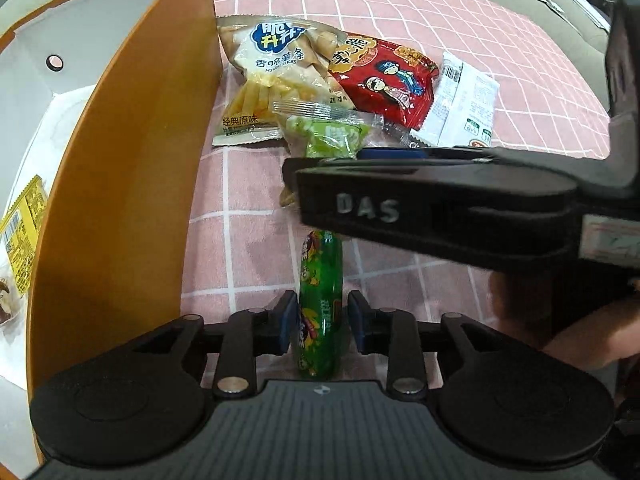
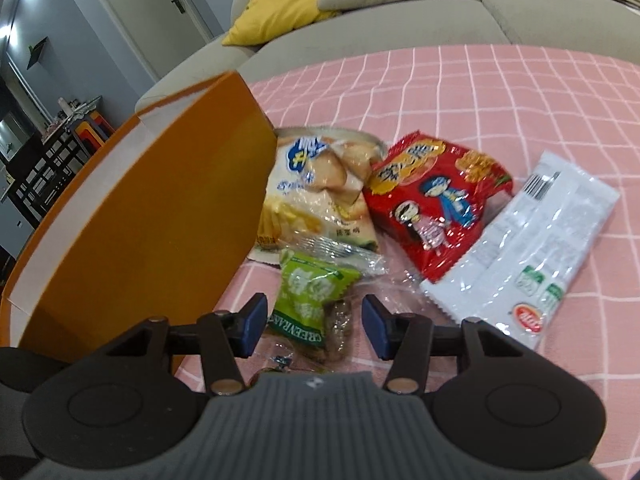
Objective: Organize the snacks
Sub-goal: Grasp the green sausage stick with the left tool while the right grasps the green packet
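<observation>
My left gripper (image 1: 319,325) has its jaws around a green sausage stick (image 1: 319,304) lying on the pink checked cloth; small gaps show at both pads, so it is open. My right gripper (image 2: 315,325) is open over a green snack packet (image 2: 310,296), its pads on either side. The right gripper also crosses the left wrist view (image 1: 400,200) above that green packet (image 1: 328,136). Behind lie a potato-stick bag (image 1: 264,80), a red snack bag (image 1: 384,76) and a white packet (image 1: 464,104). An orange box (image 1: 120,184) stands at left with a yellow packet (image 1: 24,232) inside.
The pink checked cloth (image 2: 500,96) covers the table. A grey sofa (image 2: 400,12) with a yellow cushion (image 2: 276,4) lies beyond it. The box wall (image 2: 152,216) stands close to the left of both grippers. A hand (image 1: 580,332) shows at right.
</observation>
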The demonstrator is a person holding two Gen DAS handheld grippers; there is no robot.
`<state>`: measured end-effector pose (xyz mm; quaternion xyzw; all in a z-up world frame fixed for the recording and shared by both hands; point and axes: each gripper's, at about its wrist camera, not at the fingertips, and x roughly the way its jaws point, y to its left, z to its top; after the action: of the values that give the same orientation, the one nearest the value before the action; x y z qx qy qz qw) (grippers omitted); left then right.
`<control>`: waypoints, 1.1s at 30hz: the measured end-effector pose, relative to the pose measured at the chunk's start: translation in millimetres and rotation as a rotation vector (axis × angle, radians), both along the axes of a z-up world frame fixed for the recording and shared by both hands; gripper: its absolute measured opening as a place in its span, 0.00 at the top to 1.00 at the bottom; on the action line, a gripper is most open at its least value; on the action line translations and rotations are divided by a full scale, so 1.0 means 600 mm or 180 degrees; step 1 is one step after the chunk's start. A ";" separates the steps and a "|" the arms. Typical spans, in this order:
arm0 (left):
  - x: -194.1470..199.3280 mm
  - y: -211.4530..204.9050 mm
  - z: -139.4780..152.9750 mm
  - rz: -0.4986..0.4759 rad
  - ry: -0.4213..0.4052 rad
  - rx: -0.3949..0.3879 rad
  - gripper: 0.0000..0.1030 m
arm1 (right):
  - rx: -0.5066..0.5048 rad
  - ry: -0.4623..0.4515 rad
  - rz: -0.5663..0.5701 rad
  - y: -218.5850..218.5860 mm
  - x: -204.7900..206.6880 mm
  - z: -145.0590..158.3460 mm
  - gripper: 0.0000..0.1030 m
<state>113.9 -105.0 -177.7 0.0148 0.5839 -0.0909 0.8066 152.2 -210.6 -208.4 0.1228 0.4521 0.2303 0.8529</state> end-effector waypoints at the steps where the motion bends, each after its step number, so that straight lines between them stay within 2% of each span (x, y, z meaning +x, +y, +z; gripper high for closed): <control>1: 0.000 -0.002 0.000 -0.0008 -0.0006 0.0007 0.62 | -0.0013 -0.0018 0.0018 0.003 0.001 -0.001 0.51; 2: 0.001 -0.004 0.001 -0.0022 -0.0015 0.0019 0.60 | -0.0032 -0.0031 0.0042 0.006 0.002 -0.001 0.55; 6: 0.001 -0.017 0.000 -0.0091 -0.0069 0.0072 0.56 | -0.0036 -0.0028 0.0072 0.008 0.003 -0.002 0.60; 11: 0.001 -0.026 -0.003 -0.0142 -0.0140 0.0141 0.56 | -0.0092 -0.0046 0.0115 0.007 0.000 0.001 0.68; 13: 0.001 -0.026 -0.004 -0.0126 -0.0165 0.0167 0.62 | -0.0093 -0.0030 0.0137 0.008 0.000 0.002 0.68; 15: 0.001 -0.023 -0.004 -0.0085 -0.0188 0.0166 0.74 | -0.0126 -0.0044 0.0147 0.005 -0.003 0.005 0.69; 16: 0.001 -0.019 -0.003 -0.0046 -0.0191 0.0140 0.76 | -0.0135 -0.0055 0.0153 0.002 -0.006 0.009 0.69; 26: -0.017 -0.012 0.005 0.0047 -0.0288 0.0112 0.77 | -0.0175 -0.0208 0.0020 -0.041 -0.042 0.051 0.69; 33: -0.040 -0.007 0.046 0.0080 -0.0428 -0.0057 0.77 | -0.0291 -0.0307 -0.0160 -0.072 -0.078 0.087 0.69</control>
<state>89.7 -109.2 -149.9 0.0063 0.5276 -0.0847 0.8452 105.2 -253.6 -156.2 0.0838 0.4173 0.1936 0.8840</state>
